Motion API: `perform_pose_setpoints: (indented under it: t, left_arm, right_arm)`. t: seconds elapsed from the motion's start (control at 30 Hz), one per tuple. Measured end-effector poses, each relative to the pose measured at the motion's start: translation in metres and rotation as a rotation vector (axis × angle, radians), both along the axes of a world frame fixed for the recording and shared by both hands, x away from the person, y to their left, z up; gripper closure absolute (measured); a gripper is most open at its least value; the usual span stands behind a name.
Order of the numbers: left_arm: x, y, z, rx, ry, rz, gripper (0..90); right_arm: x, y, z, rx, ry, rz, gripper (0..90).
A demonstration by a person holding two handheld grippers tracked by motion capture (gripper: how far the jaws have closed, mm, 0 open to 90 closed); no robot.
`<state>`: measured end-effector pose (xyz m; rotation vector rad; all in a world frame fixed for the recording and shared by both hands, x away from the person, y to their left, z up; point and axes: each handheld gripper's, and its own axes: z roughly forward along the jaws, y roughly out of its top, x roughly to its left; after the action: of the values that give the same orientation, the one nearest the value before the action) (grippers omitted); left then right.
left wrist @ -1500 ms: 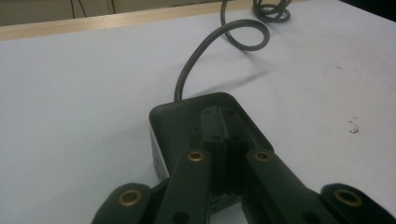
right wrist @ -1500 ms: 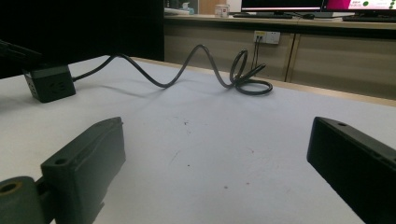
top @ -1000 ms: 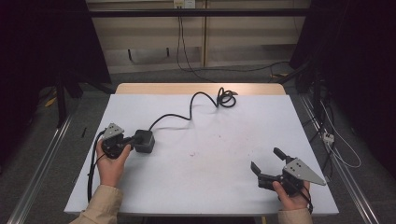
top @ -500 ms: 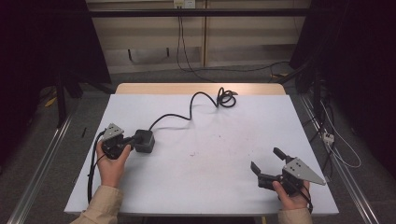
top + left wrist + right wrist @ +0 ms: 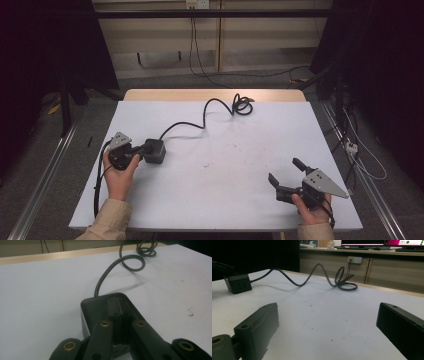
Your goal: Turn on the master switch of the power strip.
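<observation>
The left gripper (image 5: 121, 315) is reaching out over a black power cube (image 5: 100, 305) that is sitting on a white table (image 5: 40, 297), its two black jaws lying pressed together with no gap between them on the cube's top face. A grey cable (image 5: 120, 266) is running from the cube's far end, curling into a loop and trailing off toward a tighter coil near the table's far edge. A strip of pale wood (image 5: 50, 256) is showing along that far edge, and small dark specks (image 5: 190, 313) are dotting the surface at right.
</observation>
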<state>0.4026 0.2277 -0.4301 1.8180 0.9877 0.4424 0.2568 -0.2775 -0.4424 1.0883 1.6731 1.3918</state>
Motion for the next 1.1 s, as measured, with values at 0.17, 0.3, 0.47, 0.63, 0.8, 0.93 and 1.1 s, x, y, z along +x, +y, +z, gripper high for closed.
perform_pose_setpoints:
  t: [0.17, 0.3, 0.47, 0.63, 0.8, 0.93, 1.1]
  left_arm:
    - [0.000, 0.000, 0.000, -0.004, -0.001, 0.004, 90.0]
    - [0.000, 0.001, 0.001, -0.011, -0.010, 0.011, 84.3]
    - [-0.003, 0.003, 0.005, -0.038, -0.010, 0.010, 74.8]
    - [-0.006, 0.004, 0.010, -0.045, -0.012, 0.001, 62.8]
    - [-0.010, 0.007, 0.014, -0.059, 0.007, -0.016, 48.2]
    - [-0.012, 0.008, 0.015, -0.071, 0.019, -0.018, 39.1]
    - [-0.014, 0.010, 0.017, -0.077, 0.031, -0.012, 29.1]
  right_arm:
    - [0.000, -0.001, 0.000, 0.002, 0.000, -0.004, 3.6]
    - [0.000, -0.001, 0.000, 0.003, -0.001, -0.002, 3.6]
    - [0.001, 0.000, 0.000, 0.005, 0.001, -0.002, 3.6]
    - [0.001, 0.000, 0.001, 0.000, -0.003, 0.001, 3.6]
    - [0.002, 0.003, 0.001, -0.004, -0.004, 0.009, 3.6]
    - [0.004, 0.005, 0.001, -0.001, -0.003, 0.014, 3.6]
    - [0.006, 0.006, 0.001, -0.004, -0.003, 0.023, 3.6]
